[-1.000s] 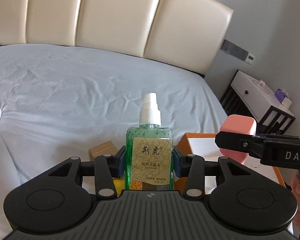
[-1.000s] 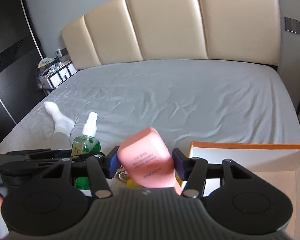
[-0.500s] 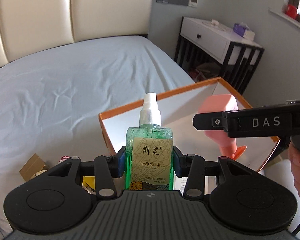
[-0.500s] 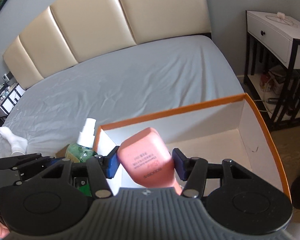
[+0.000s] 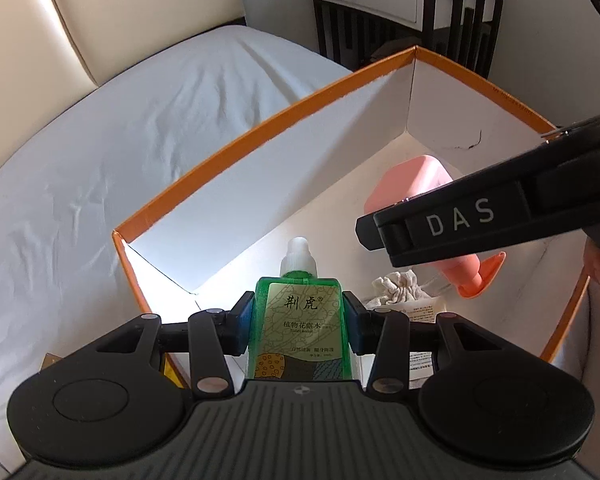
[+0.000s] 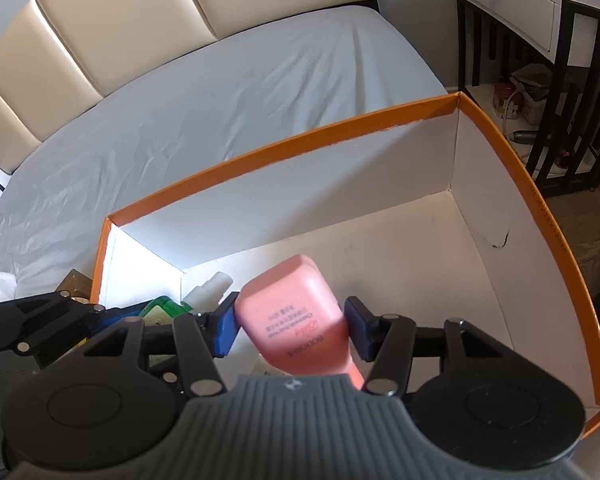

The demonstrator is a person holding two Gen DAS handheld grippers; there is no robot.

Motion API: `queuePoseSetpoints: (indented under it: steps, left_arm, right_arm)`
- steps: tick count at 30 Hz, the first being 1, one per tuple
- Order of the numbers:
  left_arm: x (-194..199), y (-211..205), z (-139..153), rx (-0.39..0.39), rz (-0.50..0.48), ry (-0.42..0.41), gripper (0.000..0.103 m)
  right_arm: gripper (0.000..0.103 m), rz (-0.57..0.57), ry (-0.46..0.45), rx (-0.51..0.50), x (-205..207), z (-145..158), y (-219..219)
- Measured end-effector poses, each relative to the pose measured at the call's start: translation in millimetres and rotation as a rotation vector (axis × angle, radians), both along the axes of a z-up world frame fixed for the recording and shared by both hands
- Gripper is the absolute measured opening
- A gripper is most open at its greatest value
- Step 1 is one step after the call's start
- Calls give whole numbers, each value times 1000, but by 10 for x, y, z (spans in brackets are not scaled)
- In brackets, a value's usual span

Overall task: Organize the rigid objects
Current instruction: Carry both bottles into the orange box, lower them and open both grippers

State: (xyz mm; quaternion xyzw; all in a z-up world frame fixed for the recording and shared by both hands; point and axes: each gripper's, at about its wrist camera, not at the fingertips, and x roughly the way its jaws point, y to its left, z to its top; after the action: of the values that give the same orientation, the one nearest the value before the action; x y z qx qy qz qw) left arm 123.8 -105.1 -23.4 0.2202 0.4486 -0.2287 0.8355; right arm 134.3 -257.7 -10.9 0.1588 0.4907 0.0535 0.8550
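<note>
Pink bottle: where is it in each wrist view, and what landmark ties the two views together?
Left wrist view: the pink bottle is right of centre, over the box floor, partly hidden behind the right tool's black arm, pump end pointing down.
Right wrist view: pink bottle at lower centre, between the right tool's blue pads.
Shared landmark: the far right corner of the orange-rimmed box.
</note>
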Motion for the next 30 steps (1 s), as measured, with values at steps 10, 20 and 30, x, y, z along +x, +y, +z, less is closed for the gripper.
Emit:
queuePoseSetpoints:
  steps: [10,20,30]
  left_arm:
    - [103,-95,-160,75,-2,15,51]
    - [136,-133,-182,79,8,-11,57]
    - [-47,225,160,-106,83,-55,58]
  right_arm:
    - [55,22,66,13,160,-224,77]
    - [55,15,81,0,209,-266,67]
    - [55,-22,95,-7,221,-241,88]
